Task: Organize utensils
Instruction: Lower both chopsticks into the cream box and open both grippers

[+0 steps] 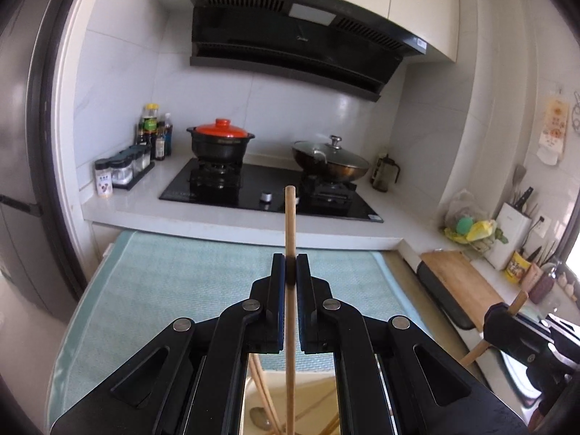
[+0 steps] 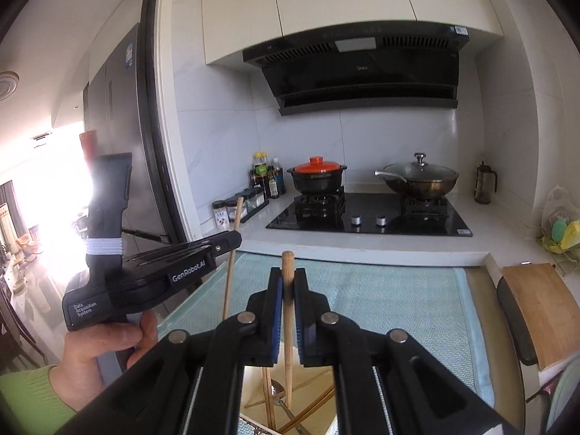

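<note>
The left gripper [image 1: 290,264] pinches a thin wooden stick [image 1: 290,217] that points straight up past its tips. The right gripper [image 2: 288,282] squeezes a fatter wooden handle [image 2: 287,264] the same way. Under both lies a green mat [image 1: 188,272]. Far ahead sits the black stove [image 1: 250,192] with a red-lidded pot [image 1: 220,141].

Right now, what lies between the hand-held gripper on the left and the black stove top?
In the left wrist view, the left hand-held gripper faces the stove top across a teal mat and a bare white counter edge.
</note>
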Motion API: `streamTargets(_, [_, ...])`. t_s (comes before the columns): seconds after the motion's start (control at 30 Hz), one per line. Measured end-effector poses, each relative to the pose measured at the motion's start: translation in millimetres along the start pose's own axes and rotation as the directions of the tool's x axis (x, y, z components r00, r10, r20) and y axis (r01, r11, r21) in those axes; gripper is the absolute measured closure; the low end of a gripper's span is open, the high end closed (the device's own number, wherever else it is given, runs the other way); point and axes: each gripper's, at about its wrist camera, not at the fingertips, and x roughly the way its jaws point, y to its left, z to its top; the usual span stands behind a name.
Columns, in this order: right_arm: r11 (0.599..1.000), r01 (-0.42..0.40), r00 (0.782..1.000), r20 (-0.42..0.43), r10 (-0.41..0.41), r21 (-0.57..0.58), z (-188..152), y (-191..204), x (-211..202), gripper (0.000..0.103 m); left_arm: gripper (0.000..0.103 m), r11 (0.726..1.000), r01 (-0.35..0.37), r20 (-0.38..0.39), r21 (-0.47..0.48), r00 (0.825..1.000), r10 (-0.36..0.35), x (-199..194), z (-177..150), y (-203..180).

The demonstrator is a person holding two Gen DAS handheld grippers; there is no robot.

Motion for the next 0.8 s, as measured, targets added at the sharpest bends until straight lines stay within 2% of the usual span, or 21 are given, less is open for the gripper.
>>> streamTargets(0.13, [0.998, -0.023, 0.995, -0.099, 0.029, 0.059, -16.3, -17.0, 39.6, 0.097, 0.1, 1.0, -0.017, -0.029, -0.003, 0.999, 0.016, 33.3, -24.9, 6.4])
streamTargets(0.33, [0.989, -0.038, 0.983, -0.175, 0.063, 0.145, -40.9, -37.5, 82.4, 0.096, 0.099, 0.999, -0.046, -0.099, -0.015, 0.994, 0.044, 66.8, -56.3, 19.2])
streamTargets(0.4, [0.985, -0.047, 0.975, -0.207, 0.082, 0.166, -46.3, -39.8, 94.9, 0.093, 0.096, 0.998, -0.057, -0.131, -0.022, 0.99, 0.053, 71.3, -61.0, 23.2])
streamTargets(0.43, [0.984, -0.042, 0.971, -0.224, 0.081, 0.172, -47.3, -41.3, 99.7, 0.092, 0.088, 0.998, -0.058, -0.14, -0.024, 0.989, 0.054, 70.4, -61.6, 24.8])
streamTargets(0.47, [0.984, -0.031, 0.969, -0.235, 0.072, 0.174, -47.6, -41.8, 101.8, 0.084, 0.082, 0.998, -0.06, -0.143, -0.025, 0.988, 0.056, 67.0, -61.0, 26.4])
streamTargets(0.5, [0.984, -0.019, 0.97, -0.234, 0.061, 0.176, -46.7, -42.2, 99.9, 0.079, 0.07, 0.998, -0.06, -0.14, -0.024, 0.989, 0.056, 60.6, -59.4, 27.6])
streamTargets(0.53, [0.983, -0.014, 0.973, -0.222, 0.055, 0.181, -44.4, -42.3, 93.9, 0.069, 0.058, 0.998, -0.058, -0.131, -0.023, 0.99, 0.055, 50.8, -57.1, 29.2])
streamTargets(0.57, [0.983, -0.011, 0.977, -0.205, 0.05, 0.185, -41.7, -42.0, 84.9, 0.062, 0.054, 0.998, -0.055, -0.119, -0.016, 0.991, 0.053, 39.4, -54.2, 30.8])
streamTargets(0.67, [0.987, 0.014, 0.987, -0.163, 0.012, 0.158, -32.3, -37.0, 51.4, 0.057, 0.038, 0.999, -0.04, -0.104, 0.035, 0.994, 0.044, -2.3, -50.7, 30.1])
streamTargets(0.73, [0.99, 0.027, 0.988, -0.152, -0.006, 0.136, -29.0, -31.9, 26.2, 0.055, 0.02, 0.996, -0.039, -0.111, 0.081, 0.993, 0.048, -33.8, -56.8, 27.6])
streamTargets(0.8, [0.993, 0.037, 0.99, -0.142, -0.021, 0.111, -32.6, -24.8, -3.9, 0.046, 0.011, 0.992, -0.027, -0.114, 0.127, 0.993, 0.042, -68.2, -73.0, 23.0])
